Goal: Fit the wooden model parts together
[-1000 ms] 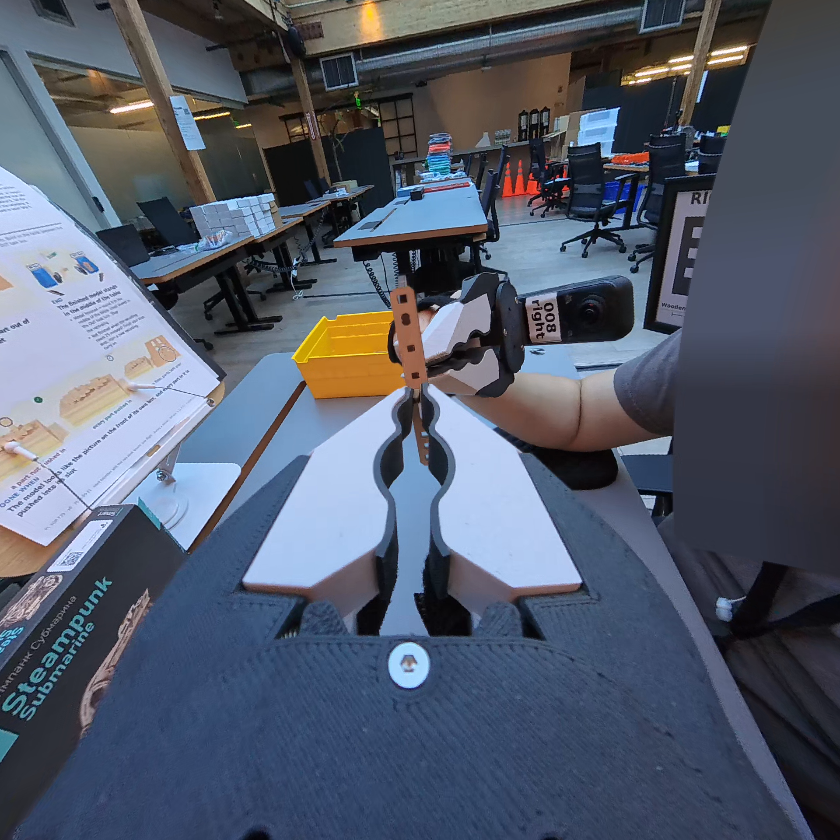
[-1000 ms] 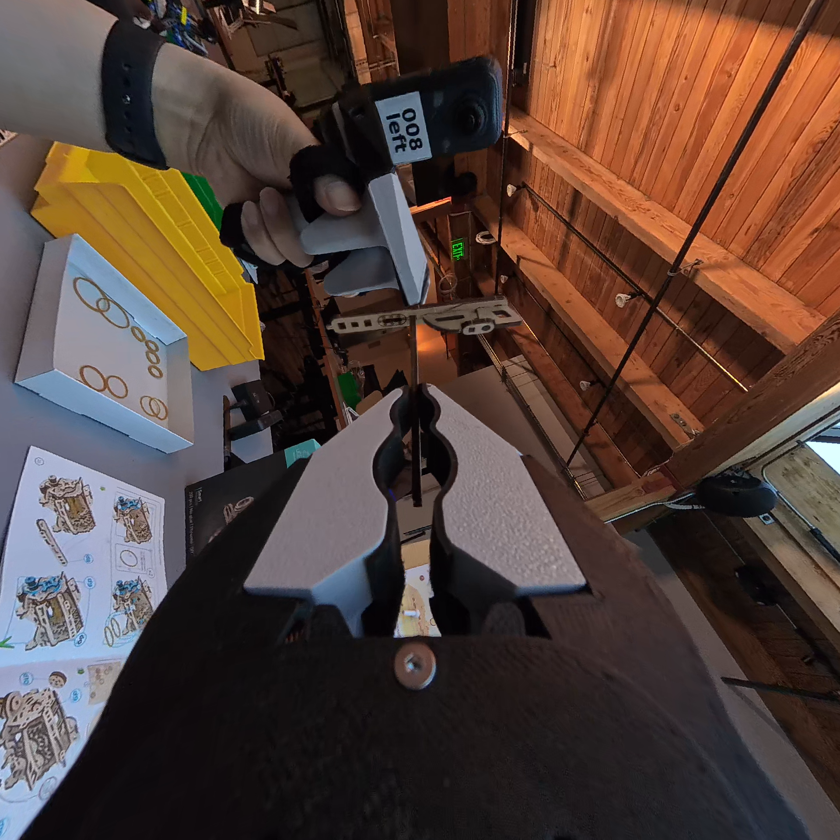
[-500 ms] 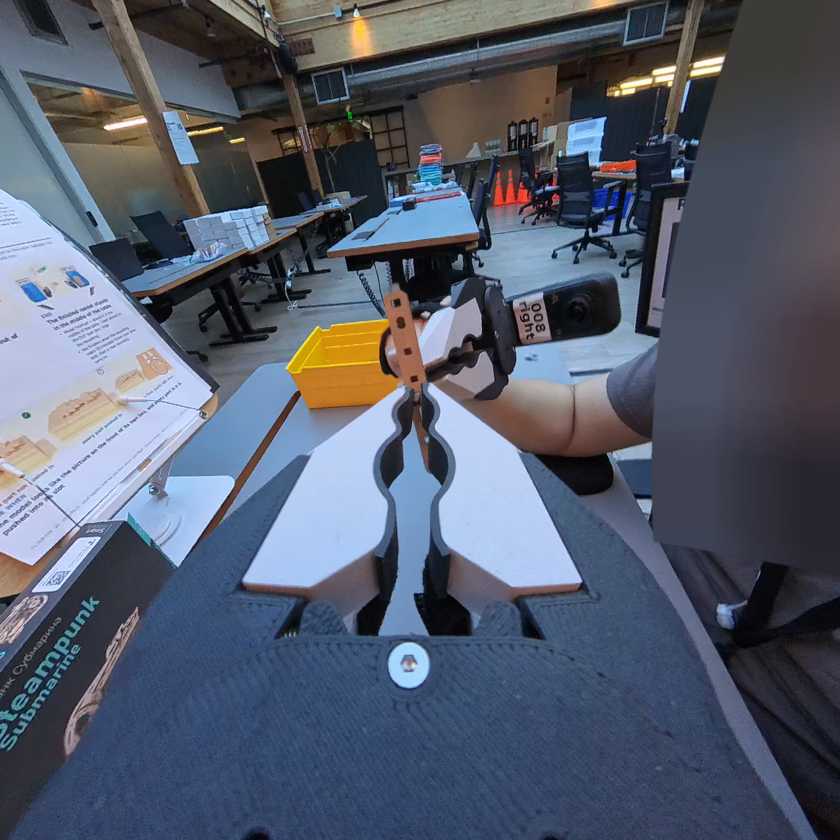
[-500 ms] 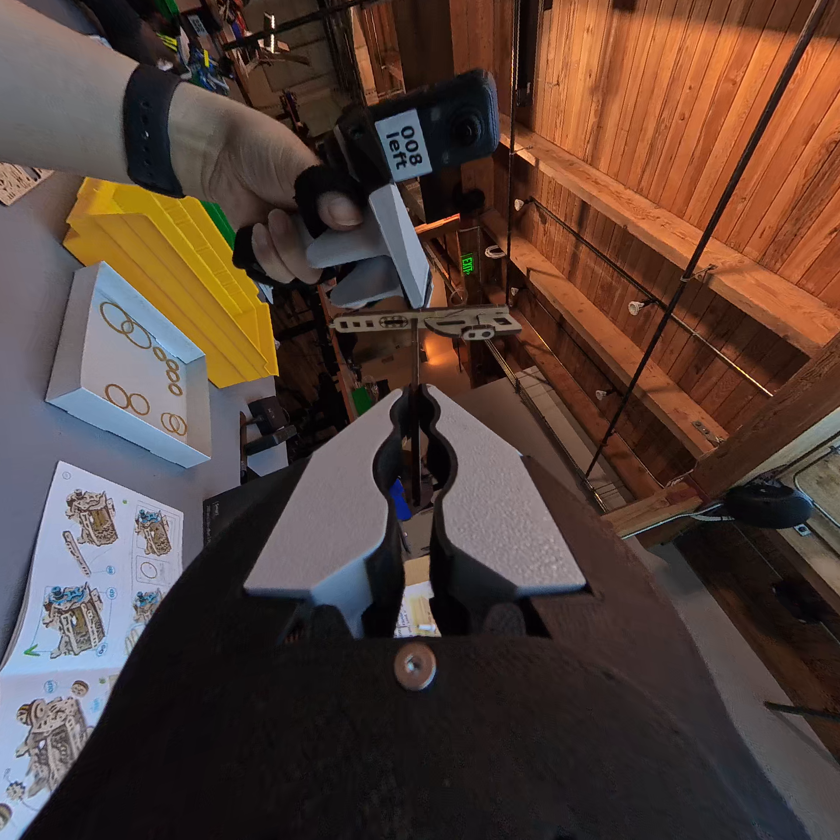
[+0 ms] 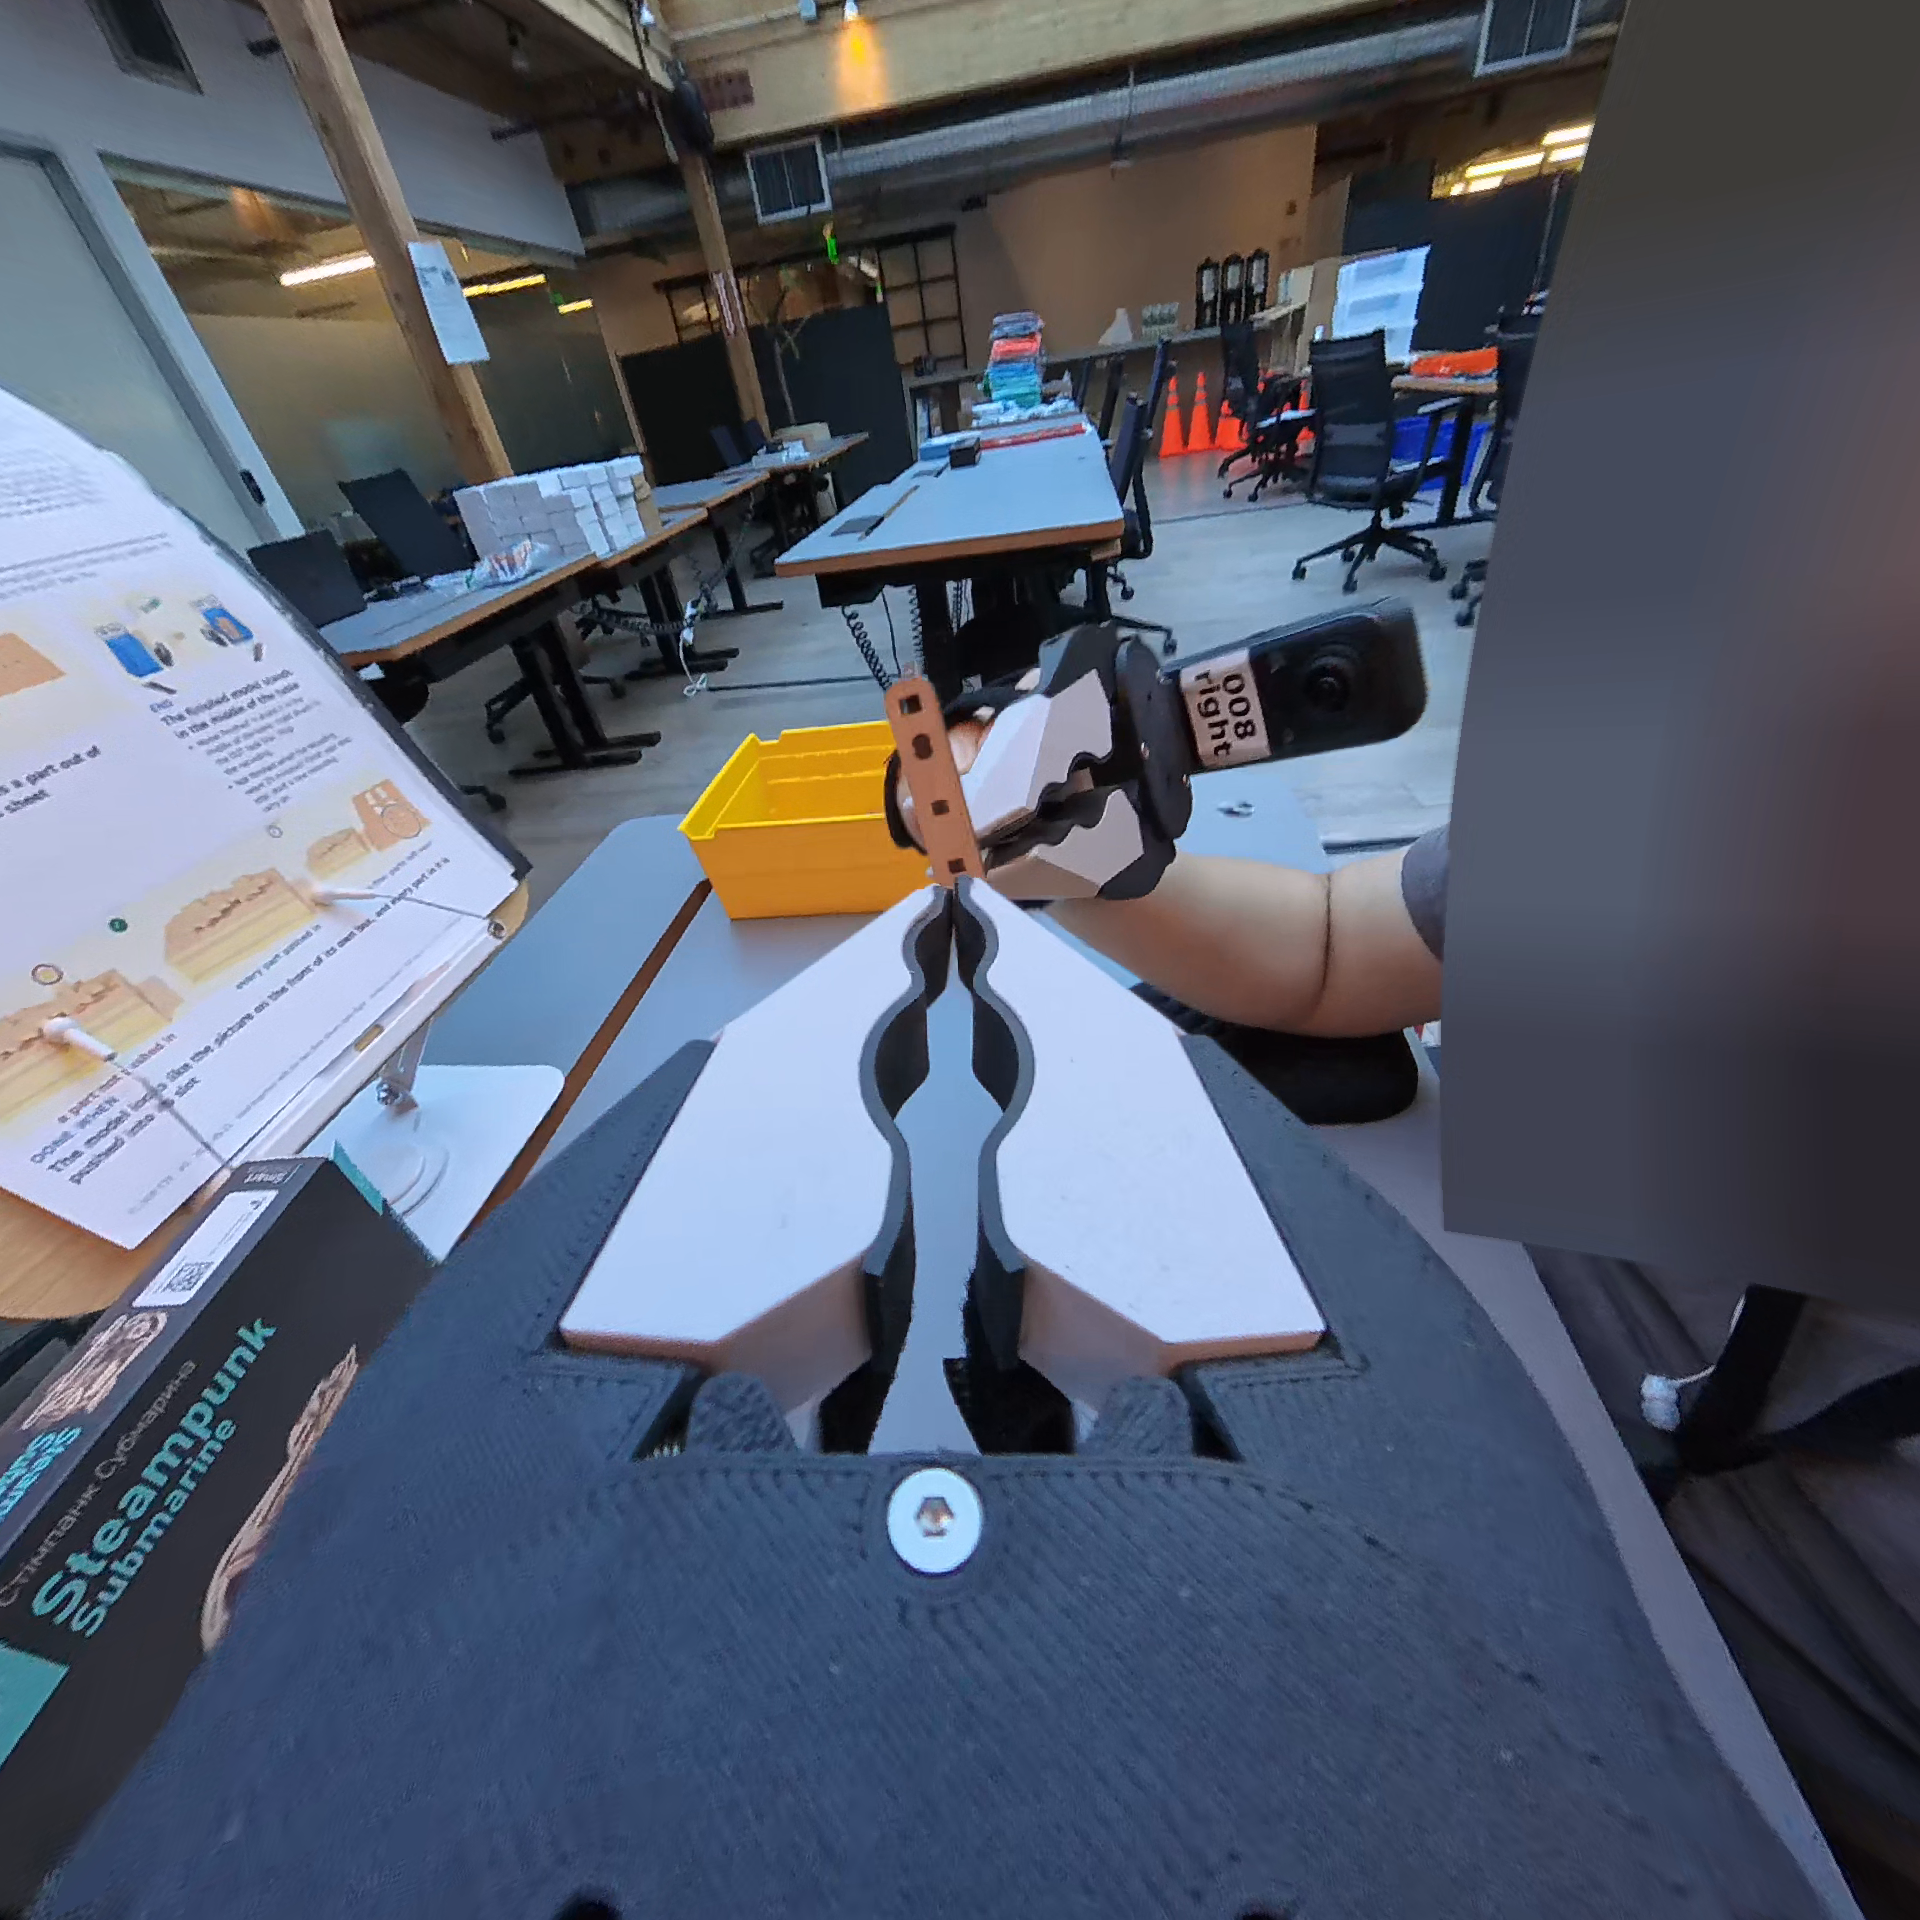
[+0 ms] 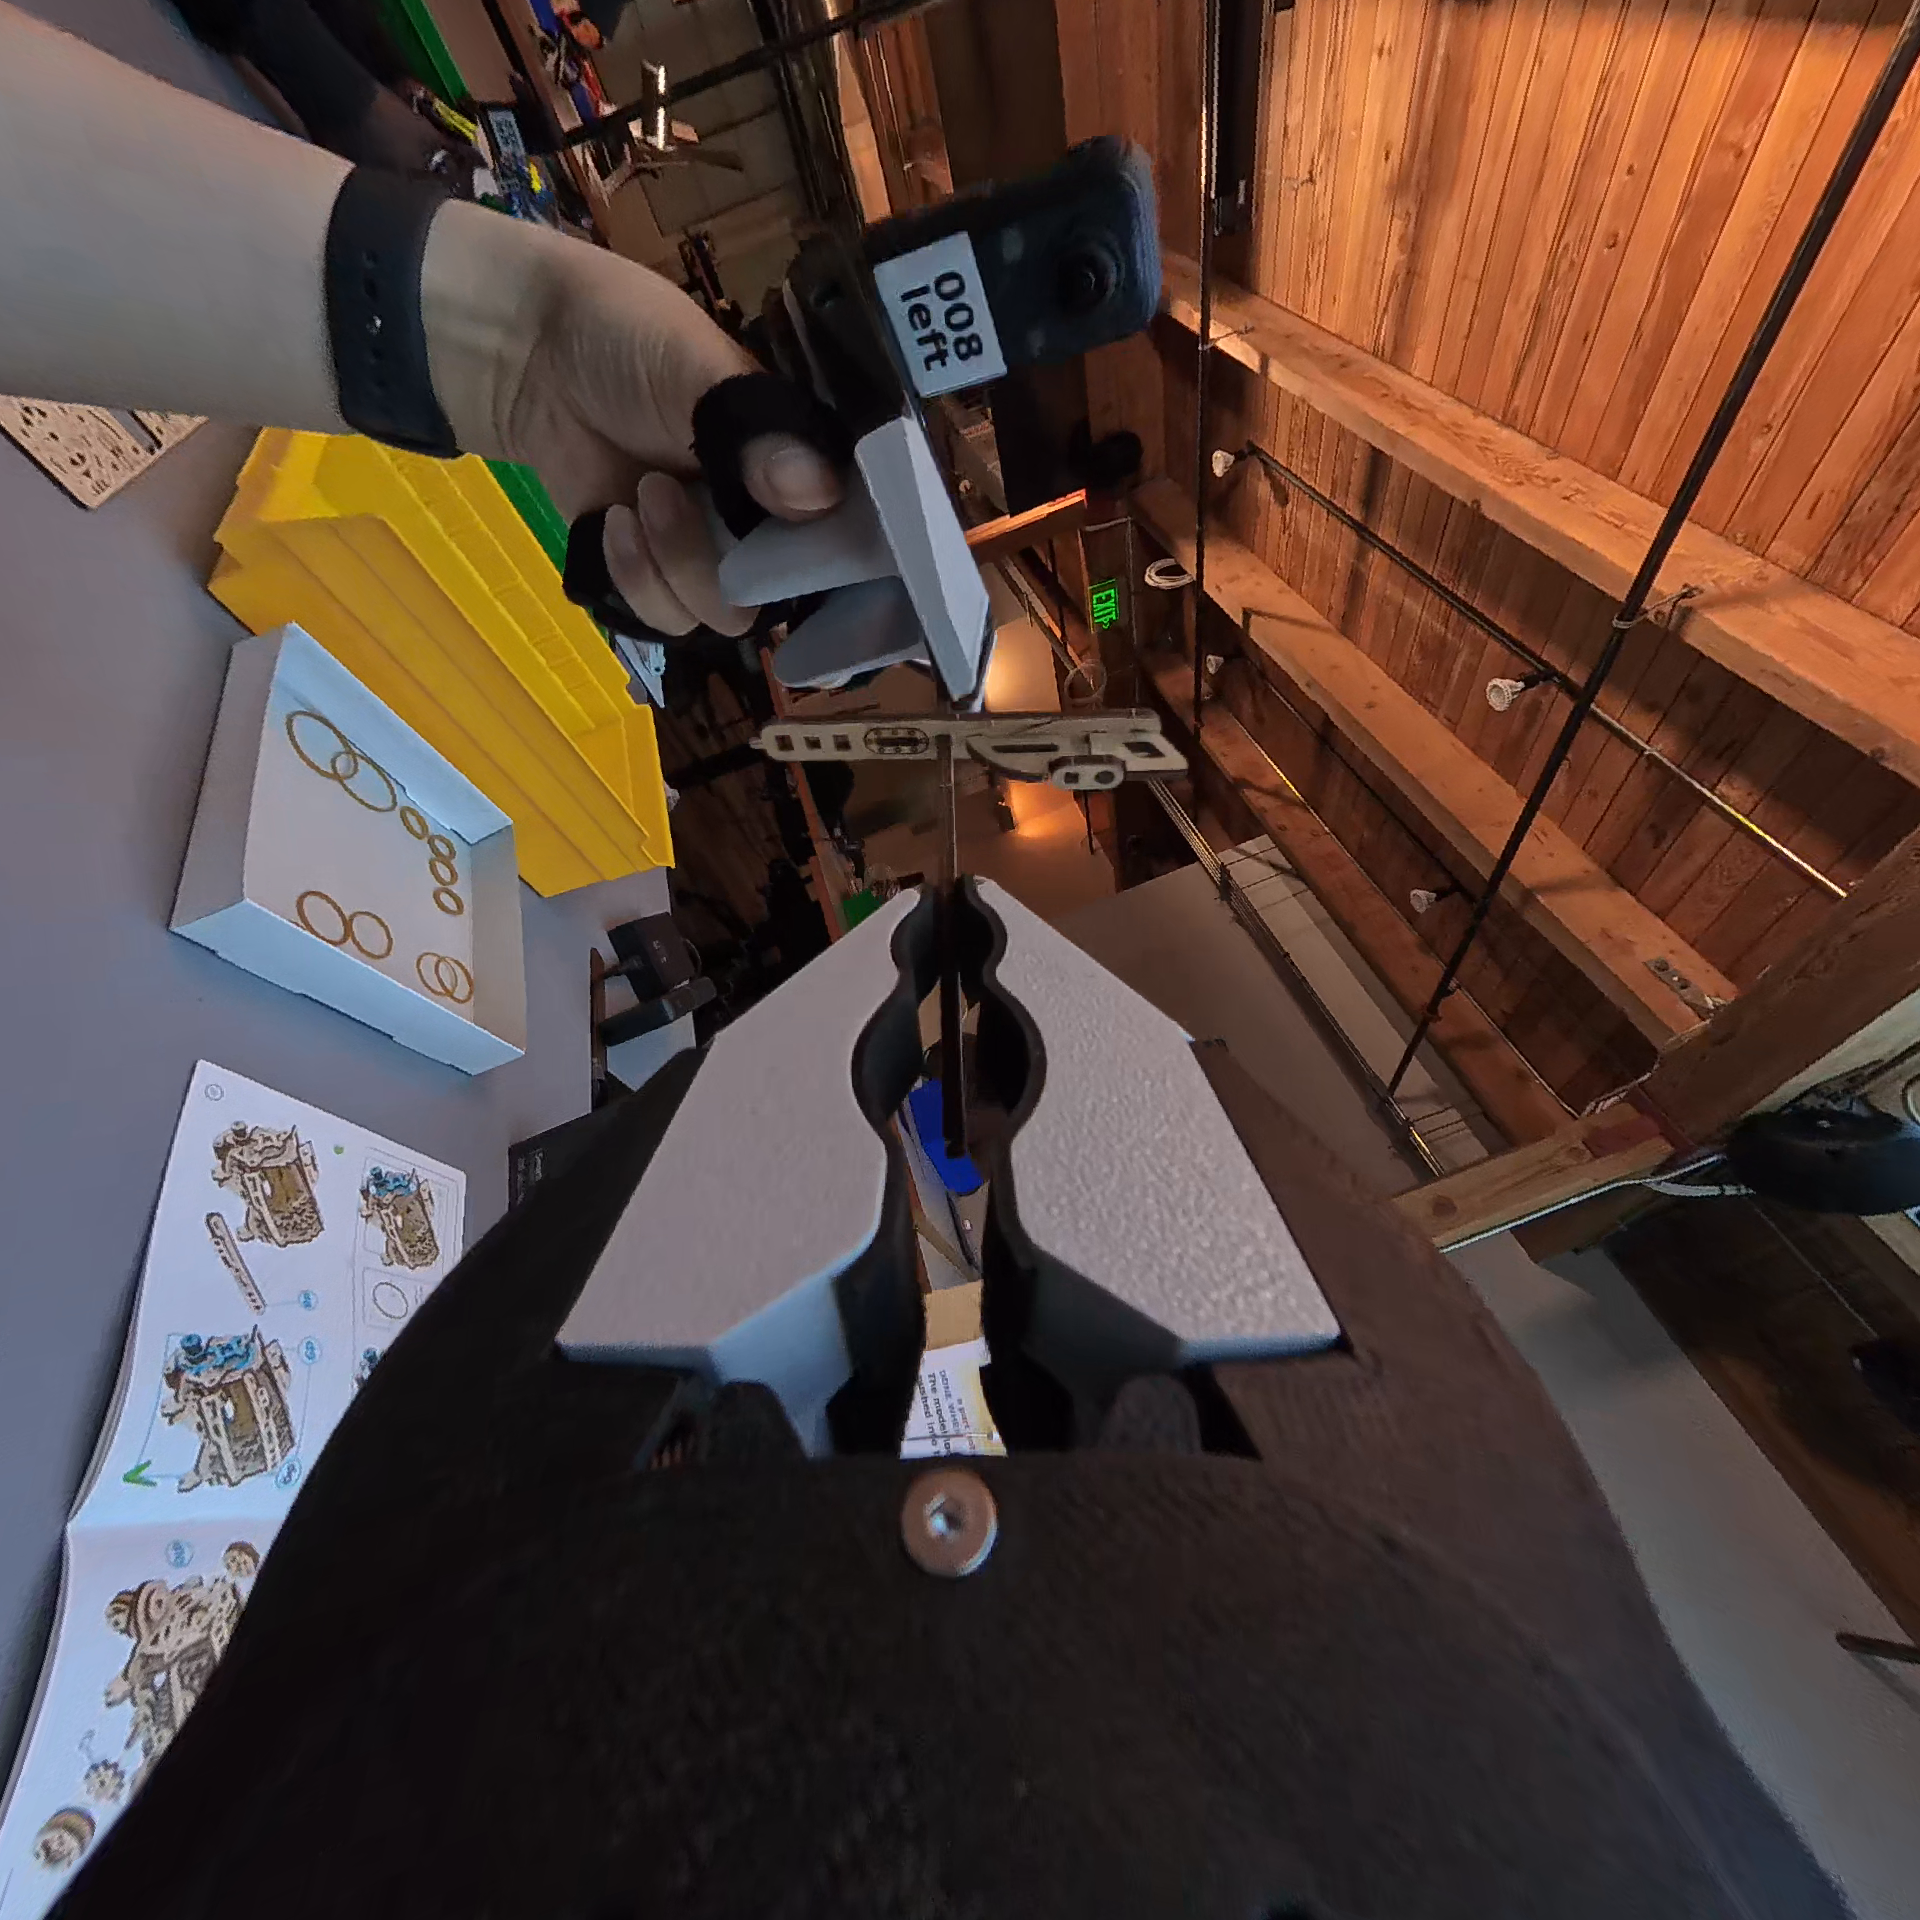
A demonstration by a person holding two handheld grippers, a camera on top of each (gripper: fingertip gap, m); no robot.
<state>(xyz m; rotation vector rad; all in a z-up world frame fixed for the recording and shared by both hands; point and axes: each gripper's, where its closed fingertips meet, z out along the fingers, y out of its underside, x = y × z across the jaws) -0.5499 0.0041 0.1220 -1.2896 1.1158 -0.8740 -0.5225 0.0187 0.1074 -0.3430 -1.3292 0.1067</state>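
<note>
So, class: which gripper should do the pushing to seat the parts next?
The right gripper, probably: its thin part meets the slotted strip square-on, while the left gripper only pinches that strip's edge.

An open-plan workshop office: rows of desks [image 5: 966, 509] and office chairs [image 5: 1361, 457] beyond the jaws, timber ceiling [image 6: 1558, 312] overhead

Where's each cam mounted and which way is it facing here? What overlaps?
Left wrist view: on the left gripper, facing across the grey table into the office; shows the right gripper and a forearm.
Right wrist view: on the right gripper, rolled sideways, facing ceiling beams; shows the left gripper and a hand.
Shared: the wooden strip, the yellow bin.
</note>
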